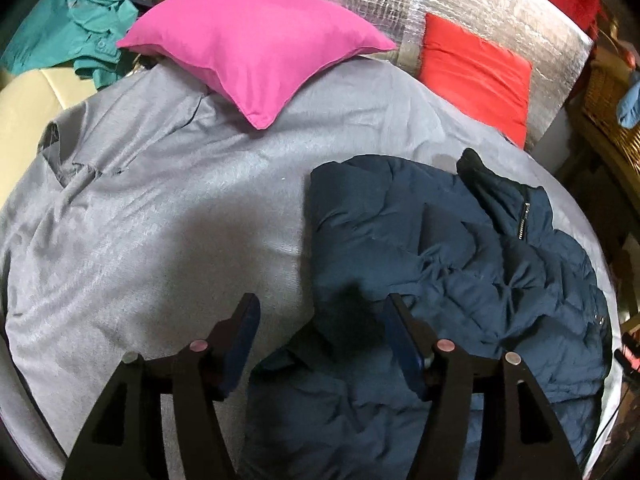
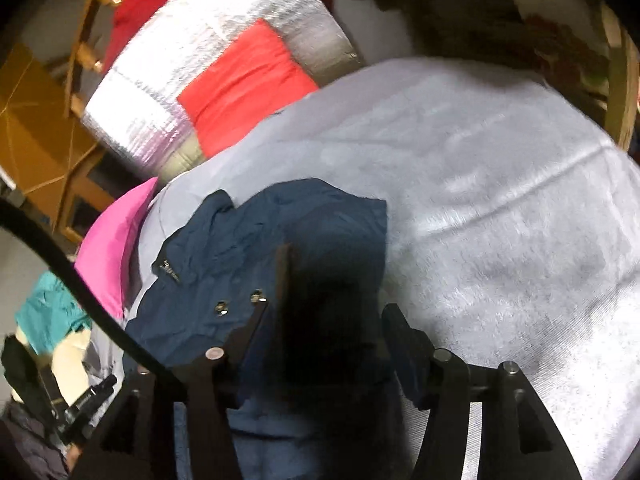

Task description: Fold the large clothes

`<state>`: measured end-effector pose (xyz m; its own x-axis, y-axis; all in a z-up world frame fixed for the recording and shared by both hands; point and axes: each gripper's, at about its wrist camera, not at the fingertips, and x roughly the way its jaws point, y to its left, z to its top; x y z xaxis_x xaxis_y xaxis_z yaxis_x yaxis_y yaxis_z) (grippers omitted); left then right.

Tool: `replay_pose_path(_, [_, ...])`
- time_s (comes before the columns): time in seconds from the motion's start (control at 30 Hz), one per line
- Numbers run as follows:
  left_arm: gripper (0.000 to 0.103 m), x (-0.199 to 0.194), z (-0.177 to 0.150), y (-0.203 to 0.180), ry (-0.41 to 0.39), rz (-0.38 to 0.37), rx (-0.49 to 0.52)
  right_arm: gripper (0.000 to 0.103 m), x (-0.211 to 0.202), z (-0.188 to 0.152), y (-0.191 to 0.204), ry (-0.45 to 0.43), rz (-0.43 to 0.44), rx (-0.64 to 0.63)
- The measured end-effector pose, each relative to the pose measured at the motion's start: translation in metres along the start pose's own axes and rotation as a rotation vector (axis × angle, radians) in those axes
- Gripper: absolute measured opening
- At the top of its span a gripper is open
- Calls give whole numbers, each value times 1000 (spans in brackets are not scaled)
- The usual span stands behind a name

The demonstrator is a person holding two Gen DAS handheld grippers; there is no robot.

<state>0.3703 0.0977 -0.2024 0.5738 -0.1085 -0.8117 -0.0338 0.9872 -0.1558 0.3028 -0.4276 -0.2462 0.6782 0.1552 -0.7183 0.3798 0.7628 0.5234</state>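
A dark navy puffer jacket (image 1: 448,256) lies crumpled on the grey bed cover (image 1: 160,220), on its right half. Its collar and zipper point to the back right. My left gripper (image 1: 322,306) is open and empty, just above the jacket's near left edge. In the right wrist view the same jacket (image 2: 256,240) lies on the grey cover (image 2: 500,200). My right gripper (image 2: 324,312) is open over the jacket, with dark fabric standing up between its fingers; that part is in shadow and blurred.
A pink pillow (image 1: 248,48) and a red pillow (image 1: 476,76) lie at the bed's back, against a silver foil panel (image 1: 480,4). A teal garment (image 1: 68,32) lies at the back left. A wicker basket (image 1: 612,108) stands to the right.
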Motion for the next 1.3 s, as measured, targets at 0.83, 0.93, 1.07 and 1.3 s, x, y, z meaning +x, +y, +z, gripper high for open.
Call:
replay_pose_path(0.83, [65,15,-10,-14,19,76,82,38,22,-16,26,69,-79,-140])
replay_pose_path(0.93, [65,-1,-11,-23,-35,47,105,50,12,-16,26,60,-53,-134])
replay_pose_path(1.07, [65,-15,-12,-31,-83,32,117,51,0,-16,29,40,-22,-145])
replay_pose_path(1.3, [70,-11,-19,-21,-52,43,104,68,-5,-19,22,63,-10,-172])
